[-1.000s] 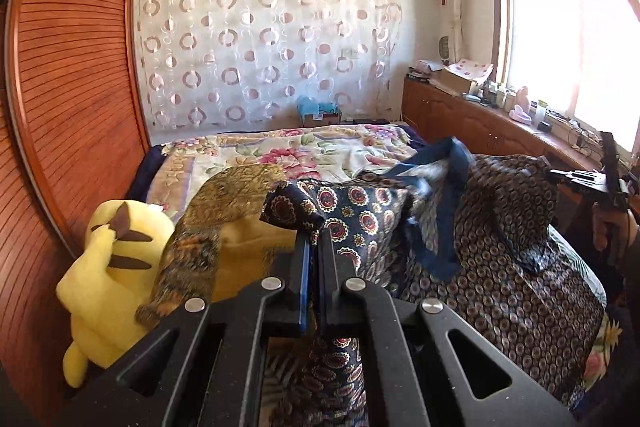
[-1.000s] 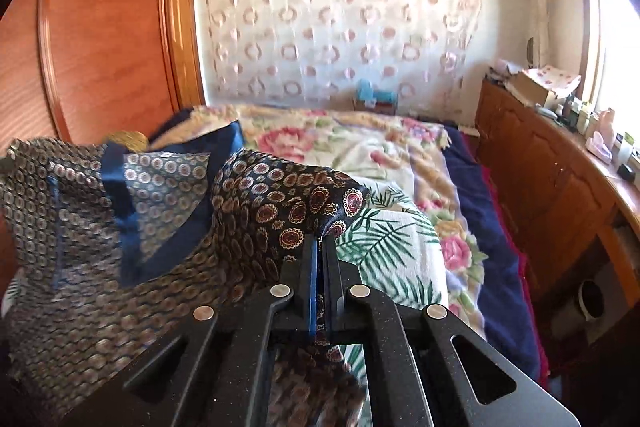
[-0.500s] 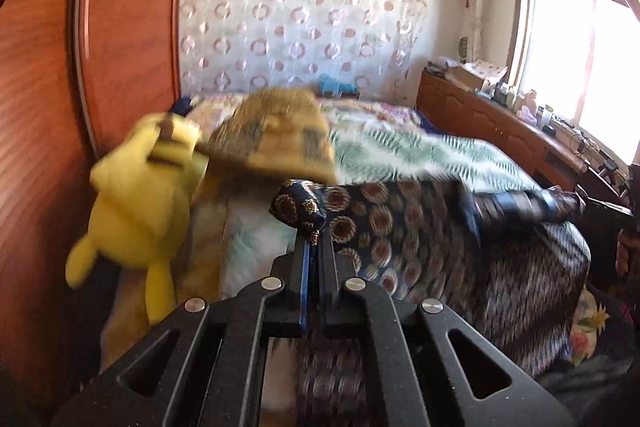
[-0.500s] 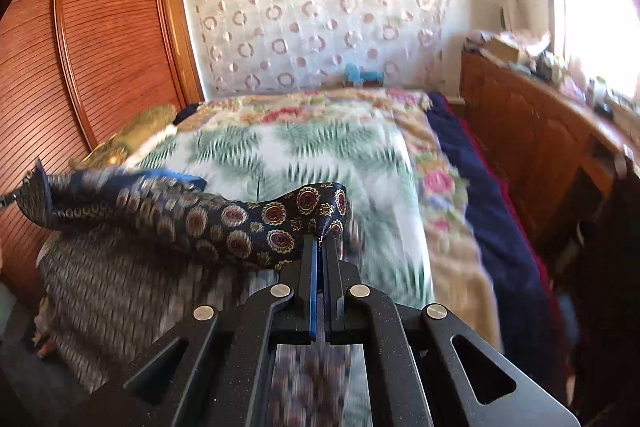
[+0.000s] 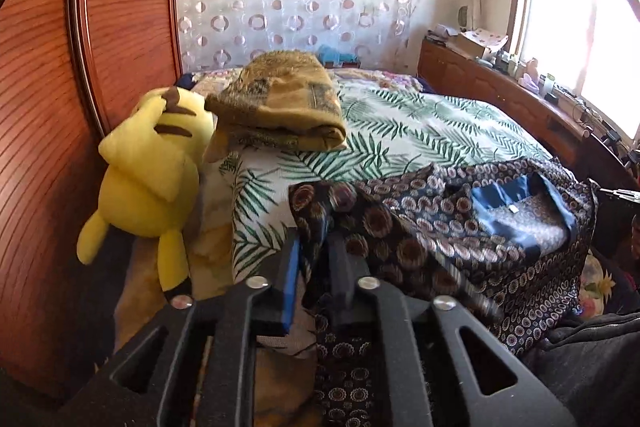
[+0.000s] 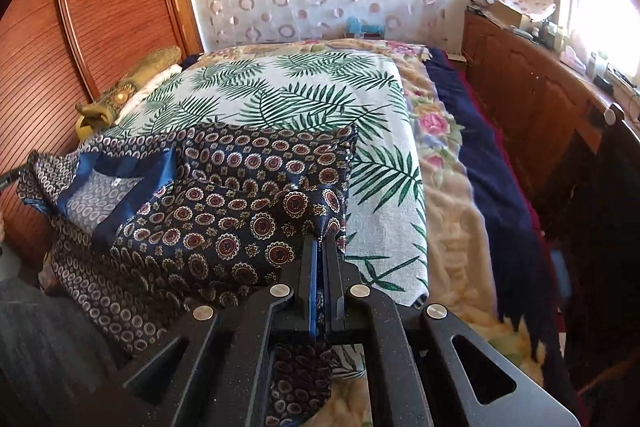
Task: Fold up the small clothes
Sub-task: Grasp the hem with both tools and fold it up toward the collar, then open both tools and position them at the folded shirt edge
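A dark navy garment with round medallion print and blue lining [image 5: 440,227] lies spread on the palm-leaf bedspread [image 5: 400,131]. It also shows in the right wrist view [image 6: 224,219]. My left gripper [image 5: 314,239] has its jaws slightly parted, with a corner of the garment lying loose between them. My right gripper [image 6: 320,247] is shut on the garment's right corner, low over the bed's near edge.
A yellow plush toy [image 5: 156,167] leans at the bed's left side against the wooden wardrobe [image 5: 60,107]. A folded brown-gold cloth [image 5: 280,107] lies on the bed behind it. A wooden sideboard [image 6: 540,75] with clutter runs under the window on the right.
Both grippers have come down and laid the garment onto the bed. The left gripper's jaws have parted from shut; the right stays clamped.
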A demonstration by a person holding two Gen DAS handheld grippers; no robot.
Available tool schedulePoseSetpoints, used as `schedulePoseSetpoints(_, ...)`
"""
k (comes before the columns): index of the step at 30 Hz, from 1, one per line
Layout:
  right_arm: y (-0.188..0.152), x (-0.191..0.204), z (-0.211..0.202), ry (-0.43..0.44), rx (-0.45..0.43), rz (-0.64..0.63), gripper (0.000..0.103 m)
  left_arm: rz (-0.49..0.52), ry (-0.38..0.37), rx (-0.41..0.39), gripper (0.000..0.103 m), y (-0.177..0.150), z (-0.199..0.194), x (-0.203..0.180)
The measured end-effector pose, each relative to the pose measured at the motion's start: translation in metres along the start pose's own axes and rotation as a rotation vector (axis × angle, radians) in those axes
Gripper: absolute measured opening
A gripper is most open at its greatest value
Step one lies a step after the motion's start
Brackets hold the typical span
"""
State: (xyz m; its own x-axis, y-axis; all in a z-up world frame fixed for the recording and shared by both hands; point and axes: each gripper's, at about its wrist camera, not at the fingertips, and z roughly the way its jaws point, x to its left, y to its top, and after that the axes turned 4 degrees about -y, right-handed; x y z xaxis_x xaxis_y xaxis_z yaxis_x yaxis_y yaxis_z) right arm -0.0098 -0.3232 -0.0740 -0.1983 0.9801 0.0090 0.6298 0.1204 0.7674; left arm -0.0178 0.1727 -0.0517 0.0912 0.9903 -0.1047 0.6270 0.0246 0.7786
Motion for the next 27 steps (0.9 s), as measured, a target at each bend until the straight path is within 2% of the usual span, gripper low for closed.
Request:
schedulePoseSetpoints(5, 0.007, 0.004, 0.011, -0.011, -0.001, -0.007, 0.002, 0.01, 0.004, -0.021, 0.023, 0.013, -0.007, 0.001)
schedulePoseSetpoints(7, 0.008, 0.005, 0.013, -0.013, -0.006, -0.005, 0.002, 0.013, -0.001, -0.037, 0.042, 0.019, -0.01, 0.001)
schedulePoseSetpoints(8, 0.006, 0.005, 0.013, -0.013, -0.01, -0.007, 0.002, 0.014, -0.01, -0.051, 0.045, 0.022, -0.011, -0.001)
schedulePoseSetpoints(9, 0.005, 0.006, 0.012, -0.013, -0.011, -0.008, 0.002, 0.014, -0.018, -0.054, 0.055, 0.024, -0.011, -0.002)
schedulePoseSetpoints(10, 0.004, 0.007, 0.011, -0.015, -0.013, -0.008, 0.002, 0.016, -0.03, -0.059, 0.07, 0.027, -0.011, -0.003)
schedulePoseSetpoints(11, 0.003, 0.007, 0.009, -0.016, -0.014, -0.01, 0.002, 0.017, -0.034, -0.065, 0.076, 0.029, -0.01, -0.004)
schedulePoseSetpoints(14, 0.004, 0.01, 0.005, -0.028, -0.023, -0.028, 0.007, 0.028, -0.041, -0.058, 0.078, 0.035, 0.001, -0.007)
schedulePoseSetpoints(18, 0.01, 0.012, -0.002, -0.064, -0.047, -0.058, 0.008, 0.021, -0.033, -0.045, 0.078, 0.043, 0.017, -0.009)
schedulePoseSetpoints(24, 0.029, 0.017, -0.003, -0.101, -0.093, -0.092, 0.028, 0.031, -0.021, -0.03, 0.078, 0.051, 0.032, -0.011)
schedulePoseSetpoints(26, 0.036, 0.02, 0.005, -0.094, -0.099, -0.098, 0.042, 0.034, -0.019, -0.024, 0.078, 0.054, 0.036, -0.01)
schedulePoseSetpoints(27, 0.039, 0.021, 0.01, -0.09, -0.098, -0.101, 0.044, 0.031, -0.022, -0.022, 0.078, 0.056, 0.039, -0.009)
